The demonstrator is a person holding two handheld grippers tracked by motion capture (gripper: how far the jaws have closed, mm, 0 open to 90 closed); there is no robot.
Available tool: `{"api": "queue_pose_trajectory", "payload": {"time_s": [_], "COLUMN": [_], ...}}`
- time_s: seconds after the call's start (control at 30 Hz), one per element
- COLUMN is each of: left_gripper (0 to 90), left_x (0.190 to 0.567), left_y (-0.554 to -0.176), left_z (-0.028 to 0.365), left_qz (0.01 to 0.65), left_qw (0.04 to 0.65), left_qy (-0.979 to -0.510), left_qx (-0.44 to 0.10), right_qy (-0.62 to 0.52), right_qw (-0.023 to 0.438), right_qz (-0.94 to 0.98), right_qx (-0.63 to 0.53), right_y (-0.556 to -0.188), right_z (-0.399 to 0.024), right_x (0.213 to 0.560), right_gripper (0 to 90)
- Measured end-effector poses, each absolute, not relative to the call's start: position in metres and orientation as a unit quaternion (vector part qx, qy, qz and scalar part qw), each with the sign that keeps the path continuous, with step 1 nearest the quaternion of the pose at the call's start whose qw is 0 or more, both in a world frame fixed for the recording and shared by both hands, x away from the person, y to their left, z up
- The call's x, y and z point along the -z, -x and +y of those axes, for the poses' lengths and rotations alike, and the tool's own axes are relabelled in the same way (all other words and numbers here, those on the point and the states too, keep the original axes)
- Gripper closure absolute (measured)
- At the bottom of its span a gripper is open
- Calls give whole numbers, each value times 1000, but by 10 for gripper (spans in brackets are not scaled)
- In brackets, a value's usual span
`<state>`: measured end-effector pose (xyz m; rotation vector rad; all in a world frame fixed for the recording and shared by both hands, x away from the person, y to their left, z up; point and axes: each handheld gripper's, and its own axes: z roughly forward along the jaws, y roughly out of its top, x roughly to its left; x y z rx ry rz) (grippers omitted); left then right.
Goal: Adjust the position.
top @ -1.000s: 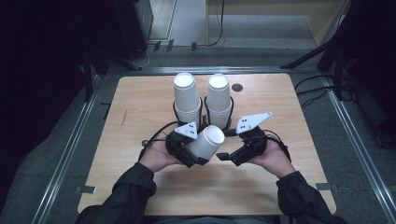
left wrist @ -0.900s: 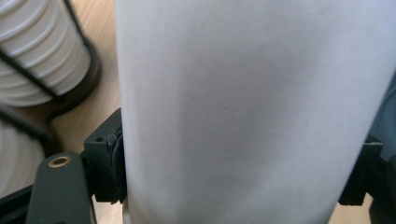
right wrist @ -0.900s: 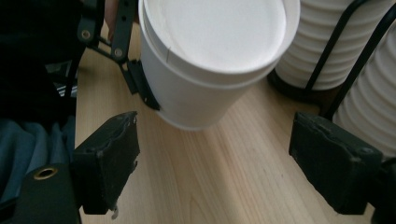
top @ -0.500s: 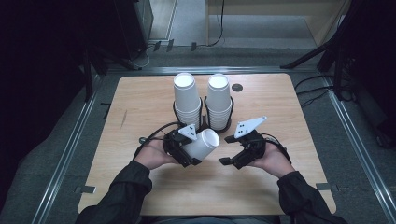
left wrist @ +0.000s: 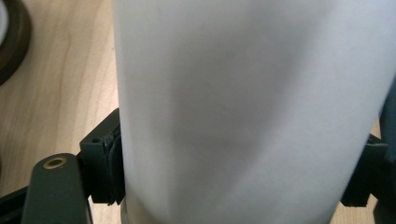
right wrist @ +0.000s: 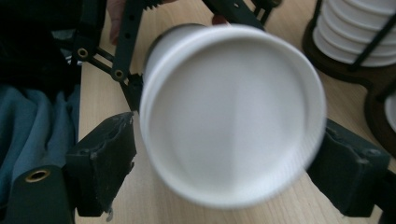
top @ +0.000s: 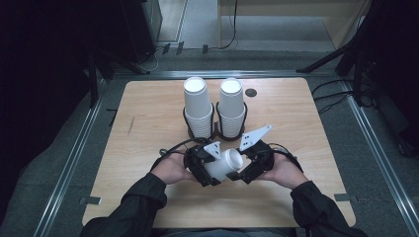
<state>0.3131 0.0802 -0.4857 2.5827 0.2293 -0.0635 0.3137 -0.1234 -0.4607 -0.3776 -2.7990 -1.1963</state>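
A white paper cup (top: 225, 165) lies on its side low over the table, and my left gripper (top: 212, 173) is shut on its wall. In the left gripper view the two pads (left wrist: 109, 168) press the cup (left wrist: 252, 112) from either side. The cup's round end (right wrist: 233, 112) points at my right gripper (right wrist: 229, 161) and sits between its jaws. Those jaws have just been opening, and a gap shows at the left pad (right wrist: 109, 158). In the high view my right gripper (top: 242, 170) meets the cup from the right.
Two tall stacks of upturned white cups (top: 197, 106) (top: 231, 106) stand in dark wire holders at the table's middle, just behind the hands. One stack (right wrist: 359, 28) shows at the upper right of the right gripper view. A wooden table (top: 148, 123) lies all around.
The left hand has brought the cup down and nearer the person. The right gripper has closed in on it, so the cup's end now lies between its jaws.
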Motion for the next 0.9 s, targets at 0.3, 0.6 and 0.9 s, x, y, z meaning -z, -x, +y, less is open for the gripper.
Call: {"api": "queue_pose_trajectory", "payload": {"time_s": [0.3, 0.6, 0.9], "left_gripper": [109, 0, 0], "left_x": [489, 481, 470], "left_y": [-310, -319, -325], "left_z": [83, 94, 114], "left_qz": [77, 135, 149], "left_qw": [278, 323, 375], "left_qy": [-957, -937, -915], "left_qx": [30, 9, 19], "right_qy": [116, 133, 159], "right_qw": [54, 39, 12], "right_qz": [-922, -915, -900], "right_qx": [366, 380, 405], "right_y": [-312, -318, -322], "right_z": [-114, -126, -142], "right_x": [454, 452, 449], "right_gripper": [245, 250, 249]}}
